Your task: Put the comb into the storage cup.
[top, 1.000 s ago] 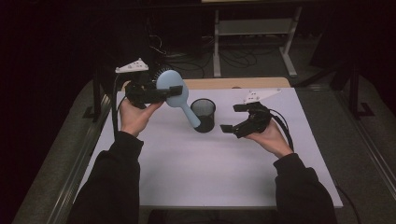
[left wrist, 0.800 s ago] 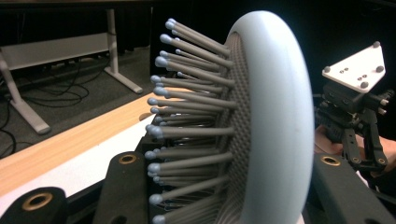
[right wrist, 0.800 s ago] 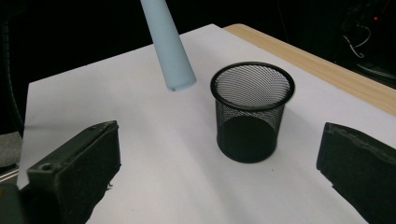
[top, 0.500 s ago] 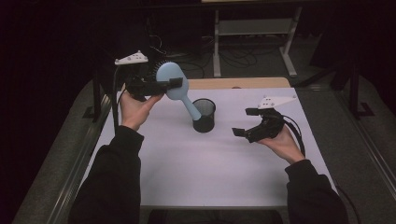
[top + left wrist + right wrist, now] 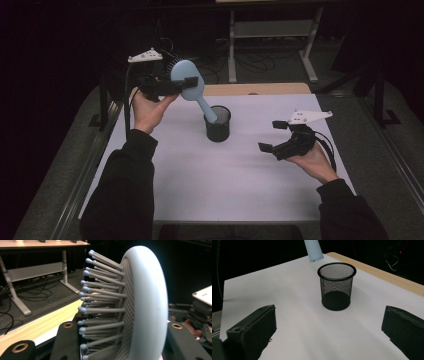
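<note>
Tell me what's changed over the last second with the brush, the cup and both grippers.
The right gripper, jaws open and empty, pulled back from the mesh cup toward the table's right side. The left gripper stays shut on the blue hairbrush, handle tip above the cup's rim. The cup hasn't moved.

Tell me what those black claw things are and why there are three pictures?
A person sits at a white table and holds a grabbing tool in each hand. One picture looks down from above. The other two come from little cameras riding on the tools. The left gripper is clamped on a pale blue hairbrush, whose handle points down toward a black mesh cup. Its camera sees the brush bristles up close. The right gripper is open and holds nothing; its camera looks at the cup.
</note>
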The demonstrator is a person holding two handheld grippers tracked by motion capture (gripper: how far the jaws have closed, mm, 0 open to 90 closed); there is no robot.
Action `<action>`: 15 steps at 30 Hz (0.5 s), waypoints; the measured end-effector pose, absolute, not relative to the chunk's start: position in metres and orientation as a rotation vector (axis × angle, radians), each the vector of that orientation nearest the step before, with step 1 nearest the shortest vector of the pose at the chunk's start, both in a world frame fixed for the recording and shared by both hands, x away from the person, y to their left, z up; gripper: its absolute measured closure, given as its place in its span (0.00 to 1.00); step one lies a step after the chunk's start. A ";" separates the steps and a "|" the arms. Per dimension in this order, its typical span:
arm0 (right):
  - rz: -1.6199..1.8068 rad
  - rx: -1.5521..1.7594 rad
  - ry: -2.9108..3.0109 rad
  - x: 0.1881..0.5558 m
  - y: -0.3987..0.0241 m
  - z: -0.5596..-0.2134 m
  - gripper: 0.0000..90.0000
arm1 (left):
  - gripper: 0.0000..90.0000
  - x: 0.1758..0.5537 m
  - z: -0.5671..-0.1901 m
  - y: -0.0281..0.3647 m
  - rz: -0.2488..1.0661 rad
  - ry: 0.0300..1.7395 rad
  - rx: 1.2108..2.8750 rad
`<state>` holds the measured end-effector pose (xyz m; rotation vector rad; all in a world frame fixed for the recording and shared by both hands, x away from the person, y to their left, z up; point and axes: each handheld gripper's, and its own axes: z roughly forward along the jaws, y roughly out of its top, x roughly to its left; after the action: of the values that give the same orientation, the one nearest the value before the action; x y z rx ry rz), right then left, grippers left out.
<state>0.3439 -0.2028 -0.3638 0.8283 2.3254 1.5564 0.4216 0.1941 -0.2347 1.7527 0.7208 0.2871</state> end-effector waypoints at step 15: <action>1.564 0.869 2.275 0.328 -0.225 -0.376 0.00 | 0.57 0.441 -0.246 0.196 0.312 0.795 1.696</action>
<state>0.3284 -0.2254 -0.3762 0.8693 2.2745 1.5642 0.4408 0.1962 -0.2458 1.6964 0.7949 0.3119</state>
